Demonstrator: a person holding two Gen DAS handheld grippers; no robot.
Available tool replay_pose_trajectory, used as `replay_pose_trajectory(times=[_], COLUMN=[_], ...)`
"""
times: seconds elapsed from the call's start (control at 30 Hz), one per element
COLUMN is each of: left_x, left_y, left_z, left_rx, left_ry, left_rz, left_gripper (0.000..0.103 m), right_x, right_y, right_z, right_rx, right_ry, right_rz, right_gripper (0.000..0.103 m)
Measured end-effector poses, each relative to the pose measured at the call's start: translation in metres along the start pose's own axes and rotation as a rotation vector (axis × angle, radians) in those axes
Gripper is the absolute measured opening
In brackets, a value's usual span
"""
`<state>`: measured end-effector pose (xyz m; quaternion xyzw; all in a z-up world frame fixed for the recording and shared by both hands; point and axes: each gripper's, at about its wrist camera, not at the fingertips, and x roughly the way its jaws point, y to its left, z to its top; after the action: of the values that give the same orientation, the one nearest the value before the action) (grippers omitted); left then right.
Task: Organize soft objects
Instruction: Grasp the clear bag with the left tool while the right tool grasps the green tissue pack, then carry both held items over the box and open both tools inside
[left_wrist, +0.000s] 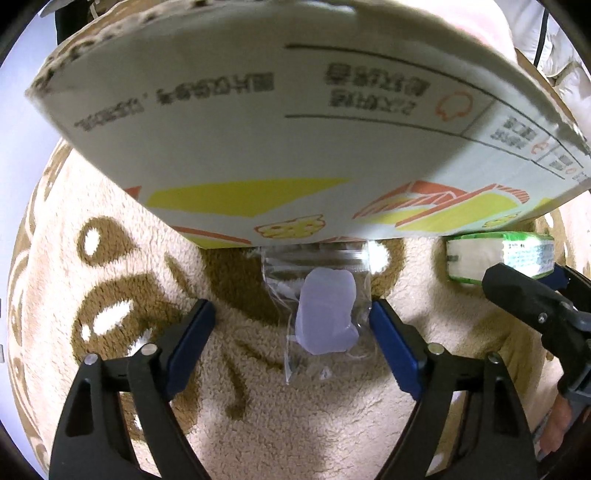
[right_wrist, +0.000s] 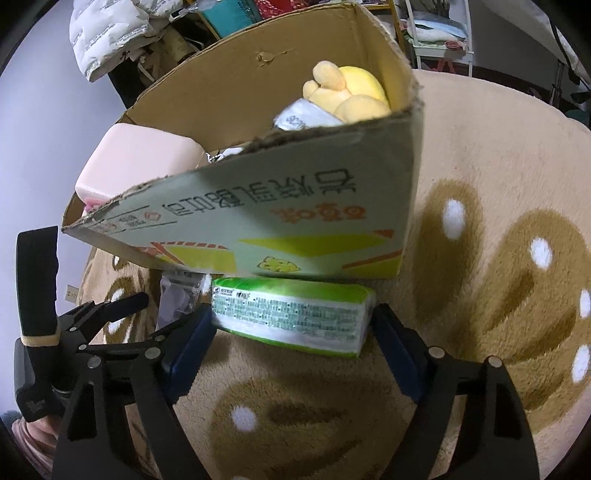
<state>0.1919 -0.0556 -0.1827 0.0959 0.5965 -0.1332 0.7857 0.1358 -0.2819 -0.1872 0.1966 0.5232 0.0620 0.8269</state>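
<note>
Tissue pack (right_wrist: 291, 317) between spread jaws — box (right_wrist: 280, 236) wall just beyond.

Beige-and-brown patterned rug (right_wrist: 480, 155), green-and-white tissue pack (right_wrist: 291, 317), yellow plush (right_wrist: 347, 92)

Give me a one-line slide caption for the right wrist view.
Open right gripper straddles a green tissue pack on the rug, beside a cardboard box holding a yellow plush.
</note>
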Motion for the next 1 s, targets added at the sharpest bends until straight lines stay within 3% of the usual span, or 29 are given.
replay_pose_trajectory(times=[0.23, 0.6, 0.87, 1.0], left_x=[-0.009, -0.03, -0.081, -0.115], left_y=[0.0, -0.003, -0.013, -0.015], left_z=[-0.011, -0.037, -0.055, -0.065], left_rx=[-0.029, -0.019, 0.012, 0.003], left_ry=[0.0, -0.017, -0.132, -0.25], left_rz=[-0.047, -0.01, 0.027, 0.05], left_gripper=[0.046, 0.044, 0.042, 0.042], right_x=[-0.005, -0.026, -0.059, -0.083], right_y=[-0.002, -0.012, 0.0, 0.009], right_z=[-0.002, -0.006, -0.012, -0.02], right_rx=[-0.013, -0.014, -0.077, -0.098], right_ry=[-0.011, -0.066, -0.159, -0.22], right_rz=[-0.013, -0.02, -0.012, 0.014], right_gripper=[0.089, 0.088, 0.088, 0.088])
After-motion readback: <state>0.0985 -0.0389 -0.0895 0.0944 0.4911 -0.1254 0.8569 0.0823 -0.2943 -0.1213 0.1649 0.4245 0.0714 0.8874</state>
